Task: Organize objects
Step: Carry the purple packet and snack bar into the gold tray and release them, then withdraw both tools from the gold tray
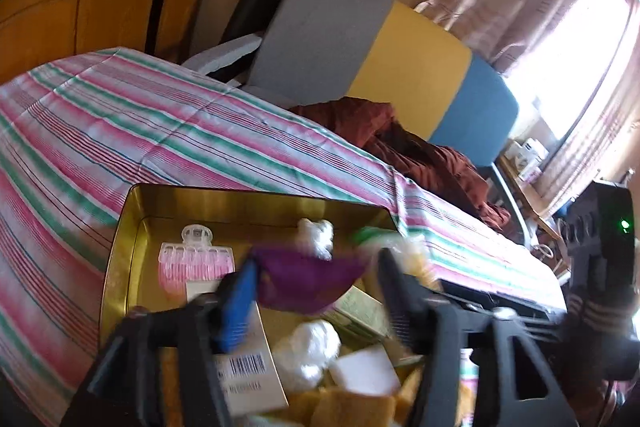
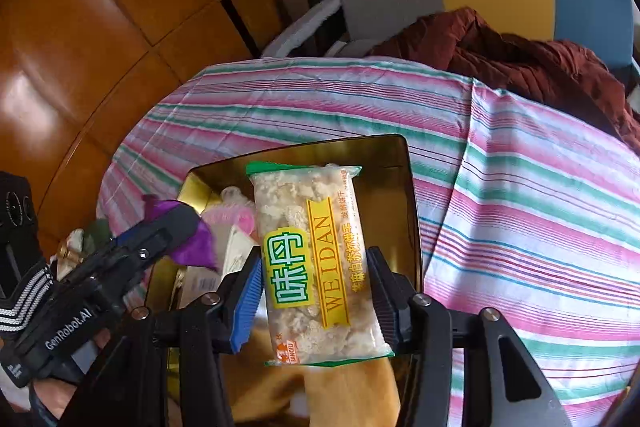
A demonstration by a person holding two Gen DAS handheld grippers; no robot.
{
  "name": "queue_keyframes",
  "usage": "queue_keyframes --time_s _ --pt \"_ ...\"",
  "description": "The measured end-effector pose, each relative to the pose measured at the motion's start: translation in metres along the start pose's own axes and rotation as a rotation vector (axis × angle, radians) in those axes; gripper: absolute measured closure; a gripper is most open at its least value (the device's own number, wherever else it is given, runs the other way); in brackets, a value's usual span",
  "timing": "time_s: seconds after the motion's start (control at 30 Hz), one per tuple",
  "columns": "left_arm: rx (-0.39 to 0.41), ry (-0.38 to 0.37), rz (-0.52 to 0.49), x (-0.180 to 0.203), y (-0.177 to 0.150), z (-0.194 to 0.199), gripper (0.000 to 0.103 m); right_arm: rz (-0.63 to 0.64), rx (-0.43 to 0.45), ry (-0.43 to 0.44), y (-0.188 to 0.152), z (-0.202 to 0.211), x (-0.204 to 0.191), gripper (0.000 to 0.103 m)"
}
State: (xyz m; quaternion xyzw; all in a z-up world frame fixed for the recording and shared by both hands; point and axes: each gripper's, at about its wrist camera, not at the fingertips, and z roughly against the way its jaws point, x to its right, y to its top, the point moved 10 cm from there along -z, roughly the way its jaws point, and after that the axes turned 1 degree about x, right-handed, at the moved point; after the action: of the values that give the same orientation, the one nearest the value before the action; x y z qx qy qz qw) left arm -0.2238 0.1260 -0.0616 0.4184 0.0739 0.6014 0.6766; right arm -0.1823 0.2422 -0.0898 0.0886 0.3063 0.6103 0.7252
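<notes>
Right wrist view: I am holding my right gripper (image 2: 316,291) over a gold tin tray (image 2: 404,195), its two fingers clenched on the long sides of a clear snack packet (image 2: 316,263) with green ends and a yellow label reading WEIDAN. The packet is hanging lengthwise above the tray, which is sitting on a pink, green and white striped cloth (image 2: 520,195). To the left, my left gripper (image 2: 176,227) is reaching in with a purple cloth (image 2: 196,243) at its tip.

In the left wrist view, my left gripper (image 1: 316,287) is pointing over the same tray (image 1: 120,247), and the purple cloth (image 1: 308,279) is stretching between its fingers, gripped at the blue pad (image 1: 240,303). Inside the tray are lying a pink hair clip (image 1: 196,259), a barcoded card (image 1: 248,371), white wadded plastic (image 1: 308,347), a white block (image 1: 368,367) and yellow sponge pieces (image 1: 352,407). A striped grey, yellow and blue chair back (image 1: 380,59) is standing beyond the table.
</notes>
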Motion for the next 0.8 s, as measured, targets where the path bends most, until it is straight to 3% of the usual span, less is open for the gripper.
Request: queue_keyframes --time_s 0.1,0.23,0.53,0.8 --pt "-0.021 0.007 0.030 -0.008 -0.004 -0.004 0.036 -0.020 -0.009 -0.001 -0.001 -0.007 0.004 0.050" --pt "-0.024 0.040 -0.004 -0.012 -0.018 0.003 0.036 -0.011 -0.027 -0.006 -0.010 -0.011 0.006 0.050" --pt "0.005 0.100 -0.013 -0.020 -0.042 0.032 0.036 0.016 -0.030 -0.050 -0.028 -0.007 0.004 0.050" --pt "0.054 0.157 -0.059 -0.016 -0.051 0.060 0.032 0.055 0.001 -0.085 -0.040 0.008 -0.006 0.038"
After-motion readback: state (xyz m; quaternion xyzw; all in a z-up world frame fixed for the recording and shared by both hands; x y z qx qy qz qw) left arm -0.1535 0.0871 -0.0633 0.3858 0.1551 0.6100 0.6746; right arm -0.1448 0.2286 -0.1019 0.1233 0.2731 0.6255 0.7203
